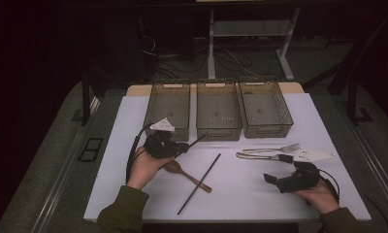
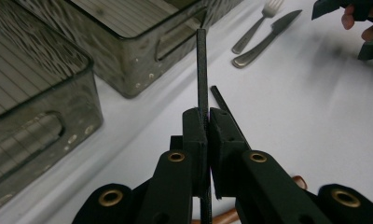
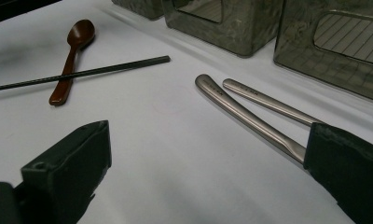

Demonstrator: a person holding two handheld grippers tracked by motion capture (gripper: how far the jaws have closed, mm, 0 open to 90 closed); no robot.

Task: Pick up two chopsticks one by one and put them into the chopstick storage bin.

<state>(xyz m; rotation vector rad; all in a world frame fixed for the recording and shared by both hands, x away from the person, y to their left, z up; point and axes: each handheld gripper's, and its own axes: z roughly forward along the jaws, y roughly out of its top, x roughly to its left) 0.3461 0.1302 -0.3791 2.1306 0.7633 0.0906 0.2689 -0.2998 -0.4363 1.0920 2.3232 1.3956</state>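
Observation:
My left gripper [image 1: 184, 147] [image 2: 207, 116] is shut on a black chopstick [image 2: 202, 65] [image 1: 198, 141], held just above the table in front of the bins and pointing right. A second black chopstick [image 1: 200, 183] [image 3: 91, 72] lies diagonally on the white table, crossing the handle of a brown wooden spoon [image 1: 185, 174] [image 3: 70, 60]. Right of centre lie a metal fork [image 1: 272, 149] [image 2: 257, 28] and a knife [image 1: 260, 156] [image 3: 250, 116]. Low at the front right, my right gripper [image 1: 272, 180] [image 3: 208, 177] is open and empty, with its jaws on either side of the knife's handle.
Three translucent brown bins [image 1: 169, 104] [image 1: 218, 108] [image 1: 266, 104] stand in a row at the back of the white table [image 1: 240, 194]. Beyond the table are a dark floor, cables and desk legs.

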